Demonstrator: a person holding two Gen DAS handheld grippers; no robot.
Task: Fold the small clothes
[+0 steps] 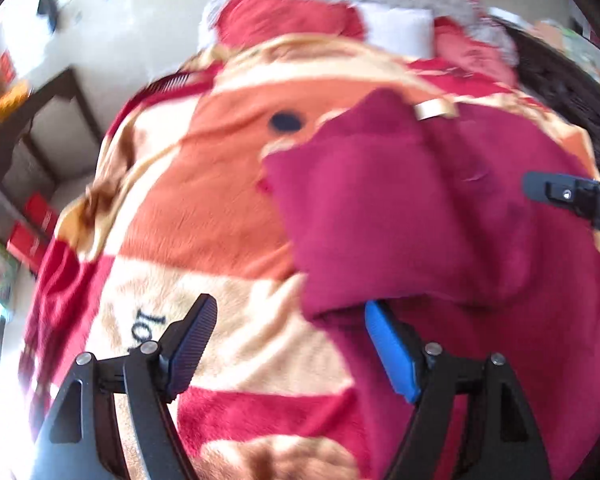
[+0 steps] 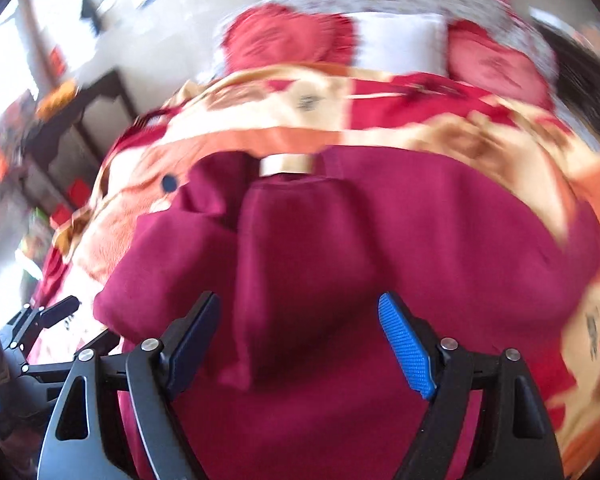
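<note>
Garment first: the maroon top [image 2: 420,240] lies spread on the patterned blanket [image 1: 188,208] that covers the bed, its neck label [image 2: 286,165] pointing toward the pillows [image 2: 280,36] at the head end. One side panel or sleeve is already laid over the middle, making a long raised fold down the centre; which of the two it is, the blur does not let you tell.

Your left gripper [image 1: 288,344] has its tongs well apart with nothing clamped. The blue pad [image 1: 392,352] sits just at the near hem of the folded flap, and the black one hangs over bare blanket. Your right gripper [image 2: 300,344] is also wide apart and empty, hovering over the near middle of the top.

The next fold looks like either the other side coming in or the hem going up to the collar. Whichever you choose:

- Take the cloth at an edge, not in the middle, and pinch all layers there so the folded flap does not slide off.
- Keep the plush blanket out of the bite; it is soft and close in colour, so it is easy to snag.
- Lift low, carry both corners evenly, and lay the edge parallel to the collar line.
- Smooth the lumpy centre fold before stacking more on it.
</note>
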